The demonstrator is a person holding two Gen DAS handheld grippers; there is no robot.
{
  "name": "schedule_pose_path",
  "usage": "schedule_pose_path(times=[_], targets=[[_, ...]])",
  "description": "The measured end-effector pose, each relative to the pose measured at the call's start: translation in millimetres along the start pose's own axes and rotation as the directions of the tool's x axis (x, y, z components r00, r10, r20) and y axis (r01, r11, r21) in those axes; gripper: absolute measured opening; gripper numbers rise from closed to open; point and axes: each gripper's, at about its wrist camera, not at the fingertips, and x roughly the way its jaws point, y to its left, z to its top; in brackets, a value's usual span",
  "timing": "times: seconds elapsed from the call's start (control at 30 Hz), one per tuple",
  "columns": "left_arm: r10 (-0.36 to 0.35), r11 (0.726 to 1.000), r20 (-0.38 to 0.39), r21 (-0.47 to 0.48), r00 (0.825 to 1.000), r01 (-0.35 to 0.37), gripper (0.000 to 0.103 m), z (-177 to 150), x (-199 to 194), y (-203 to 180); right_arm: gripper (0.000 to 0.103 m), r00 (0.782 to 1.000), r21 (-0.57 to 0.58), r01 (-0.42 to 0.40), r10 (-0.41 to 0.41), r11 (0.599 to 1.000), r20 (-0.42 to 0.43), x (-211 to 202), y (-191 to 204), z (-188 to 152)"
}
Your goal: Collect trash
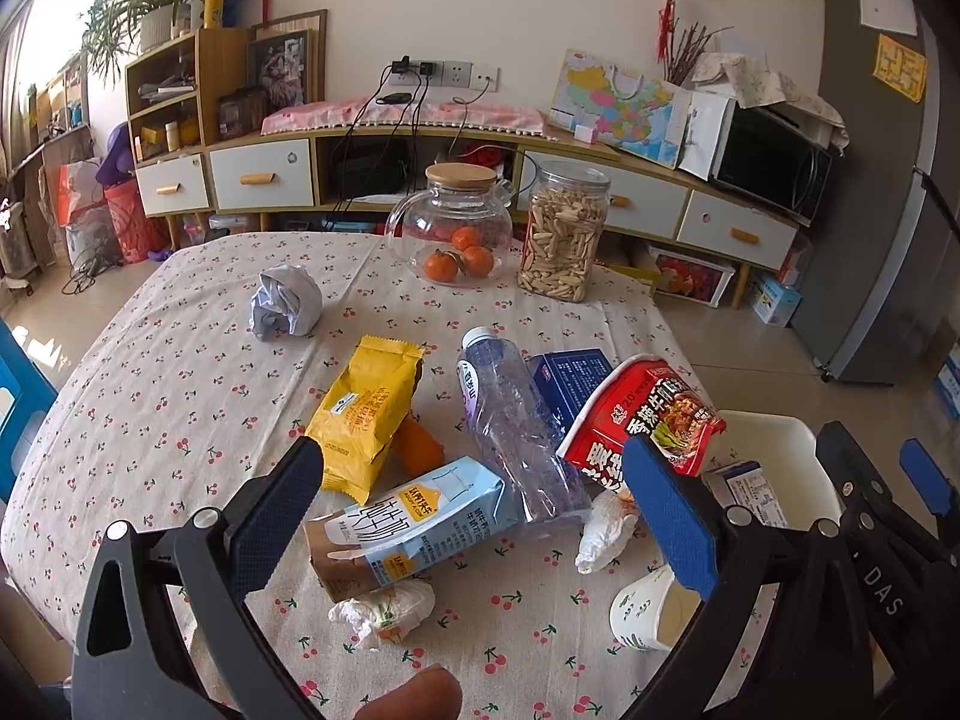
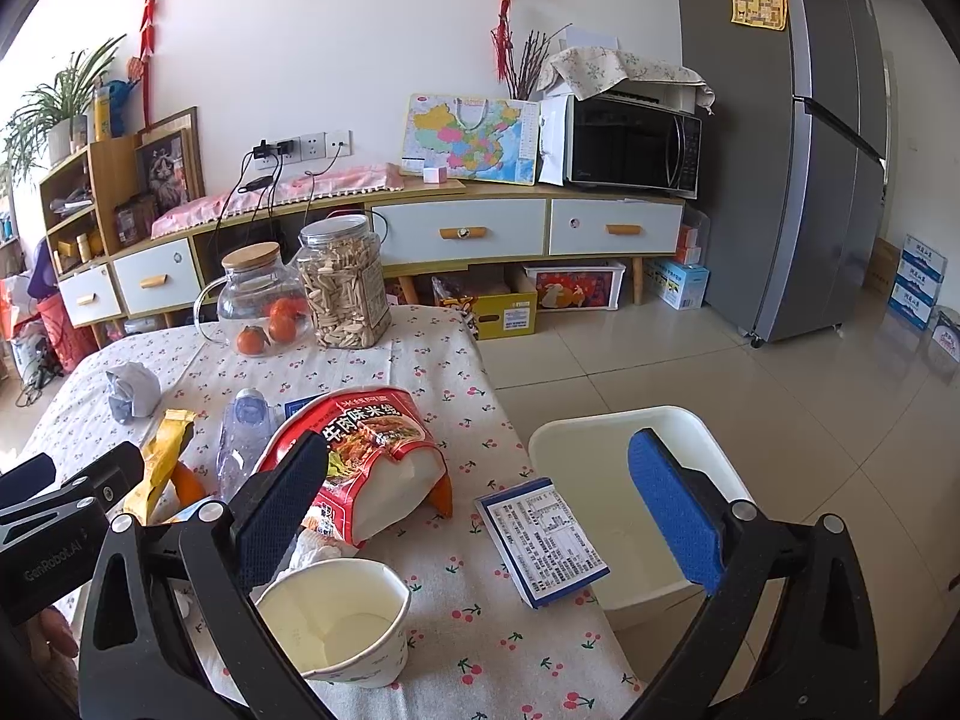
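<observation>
Both grippers empty, jaws spread wide; nothing held. Left gripper (image 1: 471,492) hovers over the near part of the table (image 1: 150,372), its open fingers framing the milk carton (image 1: 408,525), which lies on its side. Landmark for the layout: the crushed clear water bottle (image 1: 516,420), lying flat mid-table. Touching the bottle's lower end on the near-left is the milk carton; left of the bottle, the yellow snack wrapper (image 1: 366,414) with an orange object partly under it; right of the bottle, a dark blue box (image 1: 570,381) and the red instant-noodle bowl (image 1: 642,420) tipped on its side; just nearer than the bottle's base, a crumpled white tissue (image 1: 603,531); a second tissue wad (image 1: 387,609) sits near of the carton. Far left of the bottle, well apart, a crumpled paper ball (image 1: 285,300). Right gripper (image 2: 477,504) hangs over the table's right corner, with an empty paper cup (image 2: 342,618) below its left finger and a small blue-and-white box (image 2: 540,540) at the table edge. White bin (image 2: 630,516) stands on the floor just beside that edge, apparently empty. Judgement: collection is at its start, still at the pick-selection step; no trash is in the bin. Likely next move: lower the left gripper onto the carton and close across its narrow faces, or take the edge box with the right, it being nearest the bin. Carton rests against the bottle, so lifting may disturb it.
</observation>
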Motion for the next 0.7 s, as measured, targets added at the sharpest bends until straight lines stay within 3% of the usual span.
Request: schedule_pose_path(times=[0.7], targets=[[0.001,1.0,-0.006,-0.004,1.0,-0.001,0.097,-3.3,2.7,1.0,0.096,1.0,0.009,-0.005,0.005,1.0,-0.011,0.3,1.7,-0.7]])
